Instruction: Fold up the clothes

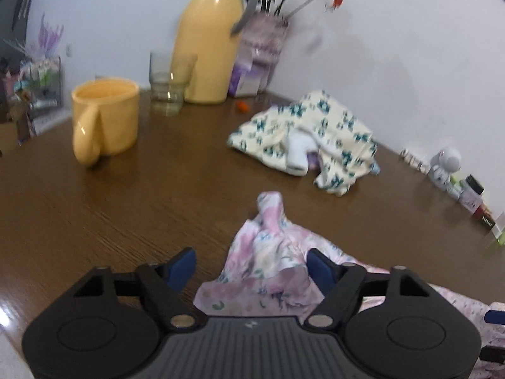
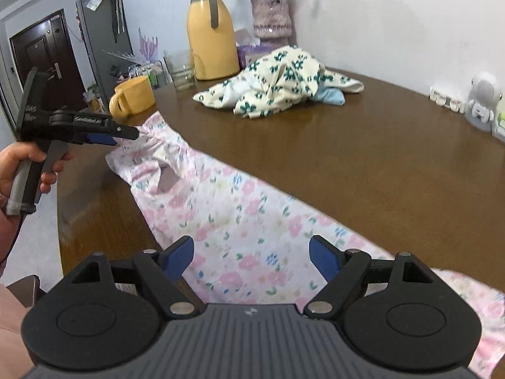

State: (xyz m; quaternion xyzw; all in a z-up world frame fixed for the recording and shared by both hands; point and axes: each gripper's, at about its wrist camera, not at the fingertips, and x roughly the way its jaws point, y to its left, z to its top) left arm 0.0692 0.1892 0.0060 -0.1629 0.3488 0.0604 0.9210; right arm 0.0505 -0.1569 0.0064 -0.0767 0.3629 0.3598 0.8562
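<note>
A pink floral garment [image 2: 240,218] lies stretched along the near edge of the brown table [image 2: 363,158]. Its bunched end [image 1: 268,252] rises between the fingers of my left gripper [image 1: 251,263], which is open above it. In the right wrist view the left gripper [image 2: 126,132] hovers at that bunched end, held by a hand. My right gripper [image 2: 251,257] is open and empty just above the garment's middle. A crumpled cream garment with teal flowers [image 2: 277,82] lies farther back, and also shows in the left wrist view [image 1: 309,139].
A yellow mug [image 1: 104,117], a glass [image 1: 167,88], a yellow thermos jug [image 1: 211,44] and a vase of flowers [image 1: 265,41] stand at the back of the table. Small white figurine [image 2: 483,101] and bottles stand by the wall on the right.
</note>
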